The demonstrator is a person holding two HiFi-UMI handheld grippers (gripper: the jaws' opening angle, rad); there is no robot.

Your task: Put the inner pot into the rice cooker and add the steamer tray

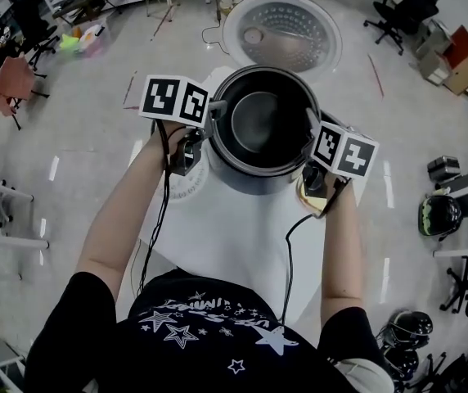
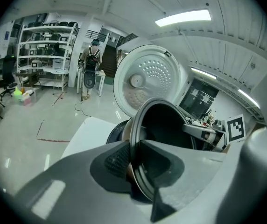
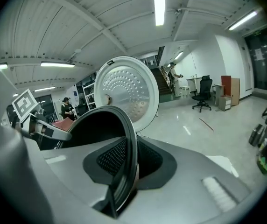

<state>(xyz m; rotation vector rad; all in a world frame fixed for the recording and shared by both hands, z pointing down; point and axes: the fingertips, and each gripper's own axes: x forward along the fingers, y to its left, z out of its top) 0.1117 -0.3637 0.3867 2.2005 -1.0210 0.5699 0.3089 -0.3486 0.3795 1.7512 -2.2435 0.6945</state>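
A glossy grey workshop floor with shelving and office chairs lies all round the white surface (image 1: 242, 244). On it stands the rice cooker (image 1: 254, 182), its lid (image 1: 283, 31) tipped wide open at the back. The dark inner pot (image 1: 258, 121) hangs over the cooker's mouth, gripped from both sides. The left gripper (image 1: 213, 113) has its jaws clamped on the pot's left rim, and the right gripper (image 1: 312, 121) pinches the opposite rim. Whether the pot is fully seated is unclear.
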